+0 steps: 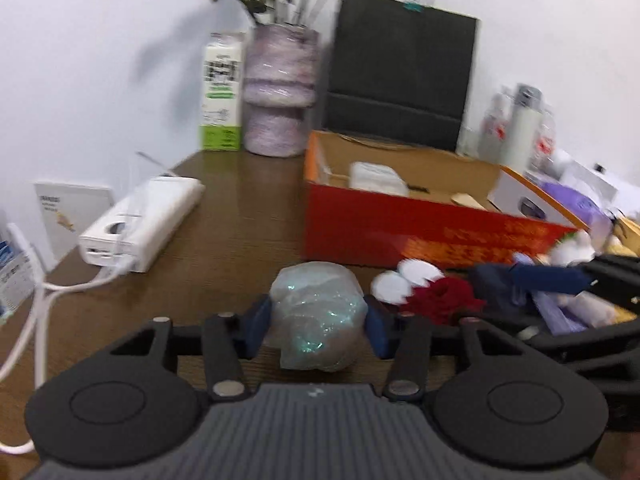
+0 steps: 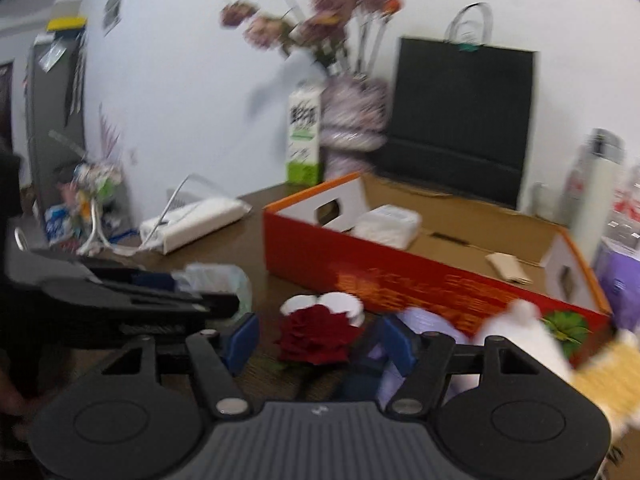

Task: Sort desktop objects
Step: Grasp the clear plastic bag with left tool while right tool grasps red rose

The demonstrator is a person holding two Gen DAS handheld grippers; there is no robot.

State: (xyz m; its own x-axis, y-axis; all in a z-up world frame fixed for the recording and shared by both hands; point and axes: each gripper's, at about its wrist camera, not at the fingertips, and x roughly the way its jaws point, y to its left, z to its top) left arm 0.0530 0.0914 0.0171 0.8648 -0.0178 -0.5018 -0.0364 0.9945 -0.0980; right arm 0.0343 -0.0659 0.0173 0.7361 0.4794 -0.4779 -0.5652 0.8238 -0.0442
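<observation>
Both hand-held grippers part-open: left (image 1: 318, 322) pinches one plastic-wrapped bundle (image 1: 318, 316), right (image 2: 318, 340) straddles one red rose (image 2: 316, 336), contact unclear.

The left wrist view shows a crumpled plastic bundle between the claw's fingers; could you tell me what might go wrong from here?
1. The plastic bundle looks soft and slippery, so it may squash or slide out of the left claw.
2. The right claw works right beside it around the dark red rose; the two could bump.
3. The white discs lie loose just ahead, before the red box, and might get knocked.
</observation>
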